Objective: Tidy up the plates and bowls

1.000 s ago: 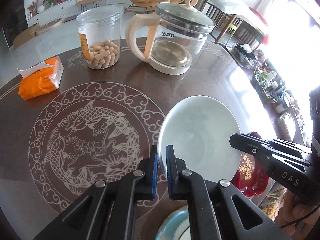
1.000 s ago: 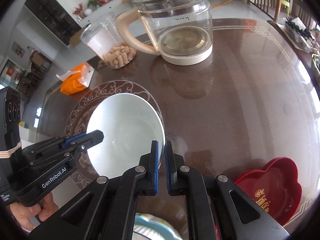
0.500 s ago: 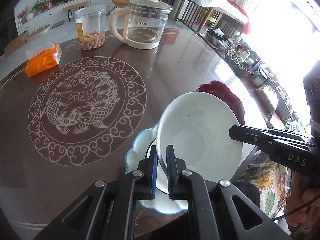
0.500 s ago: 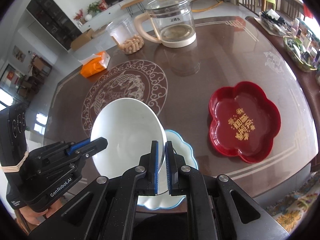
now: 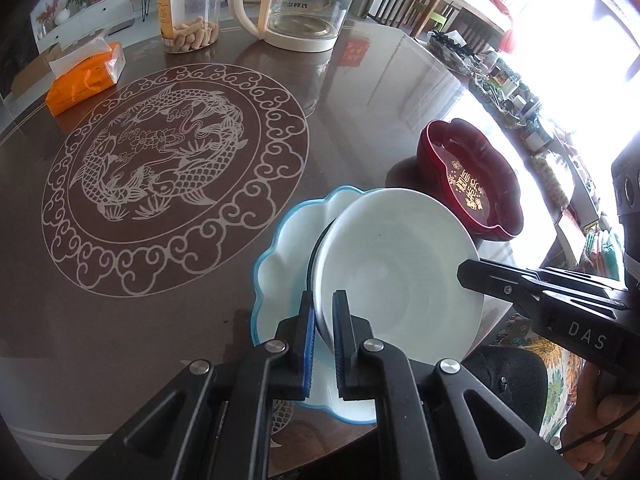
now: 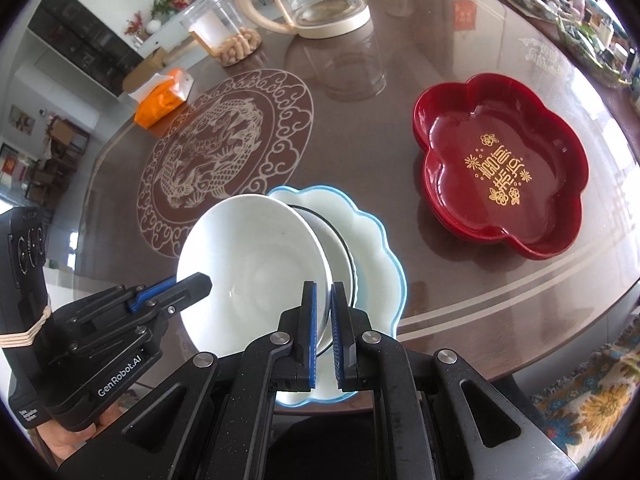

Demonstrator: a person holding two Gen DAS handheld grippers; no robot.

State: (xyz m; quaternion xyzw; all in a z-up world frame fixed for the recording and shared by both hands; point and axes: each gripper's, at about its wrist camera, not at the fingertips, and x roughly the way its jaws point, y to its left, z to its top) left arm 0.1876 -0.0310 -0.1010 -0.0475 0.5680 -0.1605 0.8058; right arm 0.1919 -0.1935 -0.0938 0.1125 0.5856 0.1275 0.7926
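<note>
Strong daylight pours in from a window (image 5: 580,20) on the right of the left wrist view, blown out to pure white. The glossy tabletop (image 5: 360,92) carries pale glare and reflections. Both fisheye pictures are sharp at centre, bend straight lines outward, and darken to black at the corners.

Bright window (image 5: 580,12), dark cabinet (image 6: 76,44)

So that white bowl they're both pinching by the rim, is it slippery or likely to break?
Probably both. The bowl looks like glossy glazed ceramic, so each gripper, left and right, likely has a slick hold on its thin rim. It appears rigid and fairly heavy, and would likely chip if dropped onto the plate.
</note>
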